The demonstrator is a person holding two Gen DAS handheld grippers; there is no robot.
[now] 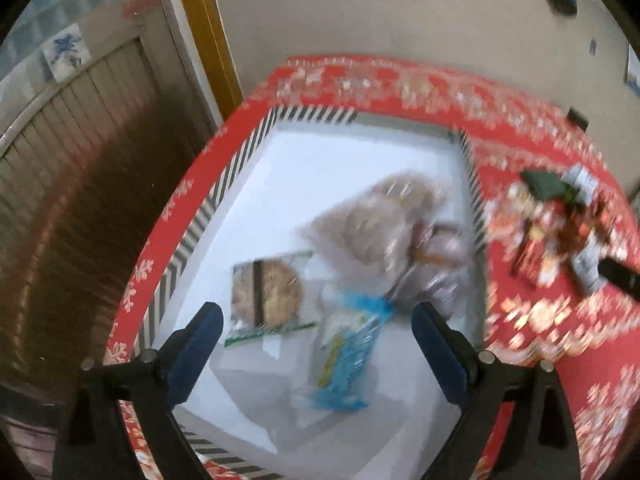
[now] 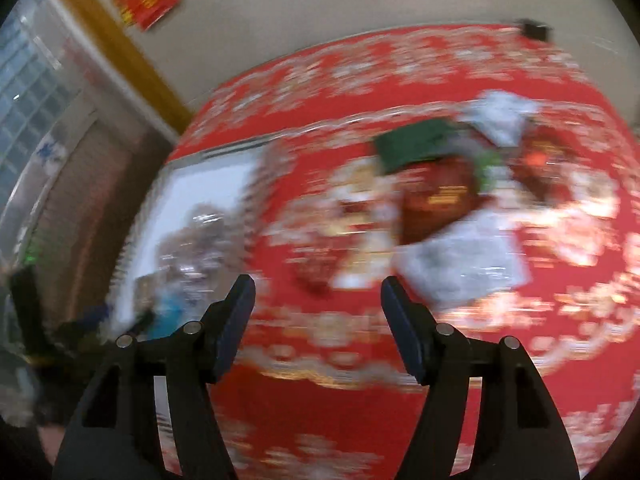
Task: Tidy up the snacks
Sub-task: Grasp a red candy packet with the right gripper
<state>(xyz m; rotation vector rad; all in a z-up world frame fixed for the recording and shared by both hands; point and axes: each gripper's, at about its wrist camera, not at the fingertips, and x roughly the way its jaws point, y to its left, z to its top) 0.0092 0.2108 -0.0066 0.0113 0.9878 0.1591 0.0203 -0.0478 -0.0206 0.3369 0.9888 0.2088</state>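
Note:
A white tray with a striped rim (image 1: 240,160) lies on the red flowered tablecloth (image 1: 540,340). Inside it are a cookie packet (image 1: 266,294), a blue packet (image 1: 348,354) and clear bags of round brown snacks (image 1: 380,220). My left gripper (image 1: 316,320) hovers over the tray, open, nothing between its fingers. A loose pile of snacks (image 1: 560,224) sits to the tray's right. The blurred right wrist view shows that pile: a green packet (image 2: 416,148), a dark red packet (image 2: 436,200) and a pale packet (image 2: 468,264). My right gripper (image 2: 318,292) is open above the cloth in front of it, empty.
The tray (image 2: 208,184) is at the left of the right wrist view. A wall and a yellow door frame (image 1: 208,28) stand behind the table, with a slatted panel (image 1: 80,120) to the left. The table's left edge drops to a dark floor.

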